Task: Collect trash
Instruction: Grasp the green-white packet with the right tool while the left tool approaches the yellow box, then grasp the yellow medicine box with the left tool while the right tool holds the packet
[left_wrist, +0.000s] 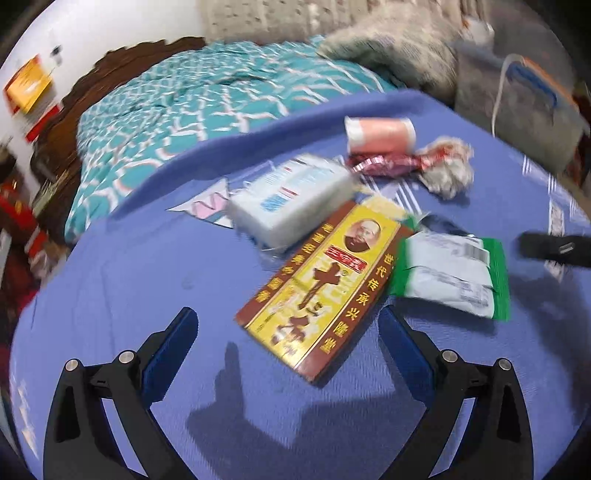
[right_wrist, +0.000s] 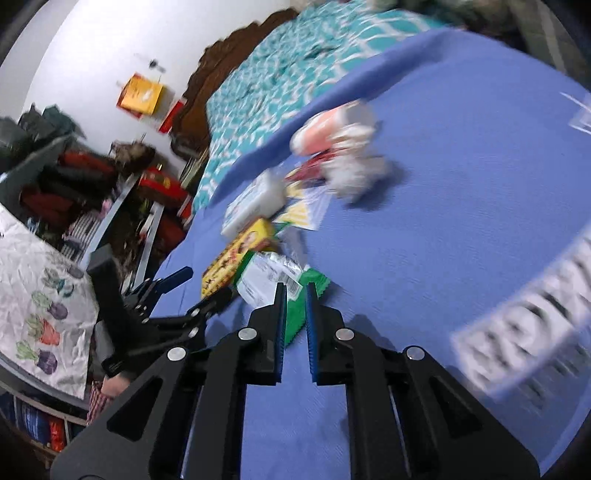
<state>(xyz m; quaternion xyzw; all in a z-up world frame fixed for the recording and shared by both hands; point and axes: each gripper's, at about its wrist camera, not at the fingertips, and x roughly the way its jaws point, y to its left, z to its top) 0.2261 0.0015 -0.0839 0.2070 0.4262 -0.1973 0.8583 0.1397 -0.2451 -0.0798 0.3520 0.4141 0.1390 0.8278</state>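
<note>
Trash lies on a blue cloth (left_wrist: 147, 266): a yellow and brown flat box (left_wrist: 321, 291), a green and white packet (left_wrist: 450, 273), a white tissue pack (left_wrist: 291, 195), a red foil wrapper (left_wrist: 388, 164), a crumpled white wad (left_wrist: 448, 171) and a pink and white roll (left_wrist: 380, 133). My left gripper (left_wrist: 288, 343) is open, just short of the yellow box's near end. My right gripper (right_wrist: 295, 295) is nearly shut with its jaws around the green packet's (right_wrist: 280, 277) corner. The left gripper (right_wrist: 192, 284) also shows open in the right wrist view.
A teal patterned bedspread (left_wrist: 192, 103) and a grey fluffy blanket (left_wrist: 391, 48) lie behind the blue cloth. A brown headboard (left_wrist: 74, 110) stands at the left. Cluttered shelves (right_wrist: 85, 184) and a floral bag (right_wrist: 37, 288) sit left of the bed.
</note>
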